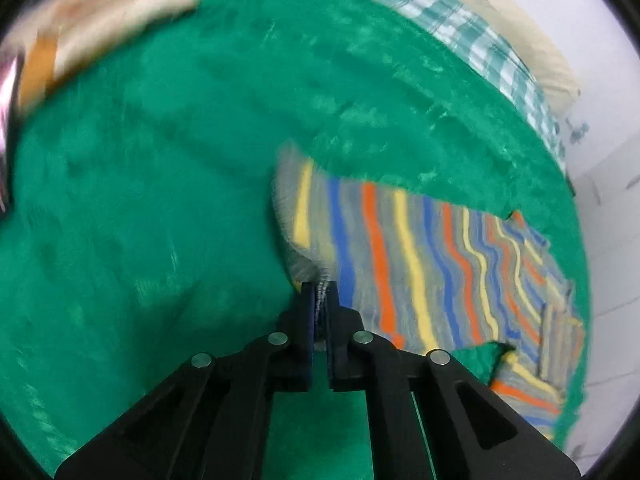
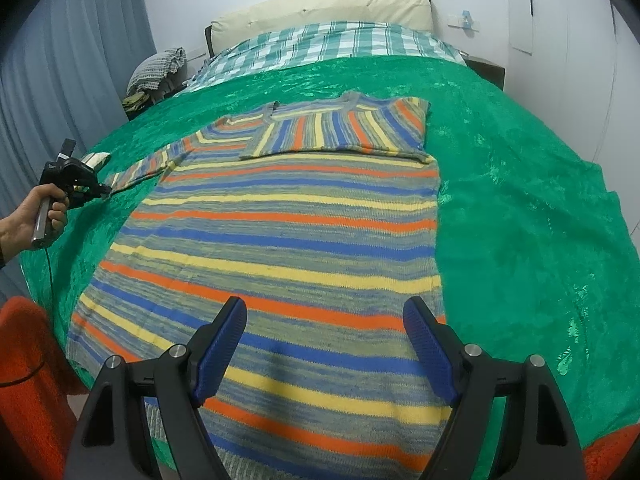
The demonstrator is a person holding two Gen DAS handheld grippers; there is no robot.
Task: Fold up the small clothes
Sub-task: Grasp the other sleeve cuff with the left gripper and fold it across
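Note:
A knitted sweater with blue, orange, yellow and grey stripes lies flat on the green bedspread. Its right sleeve is folded across the chest. The left sleeve stretches out sideways, and my left gripper, held in a hand, is at its cuff. In the left wrist view that gripper is shut on the grey cuff edge of the striped sleeve. My right gripper stands open above the sweater's lower body with nothing between its fingers.
A green-and-white plaid sheet and a cream headboard lie beyond the sweater. A heap of clothes sits at the bed's far left by a grey curtain. Orange-red fabric hangs at the near left corner.

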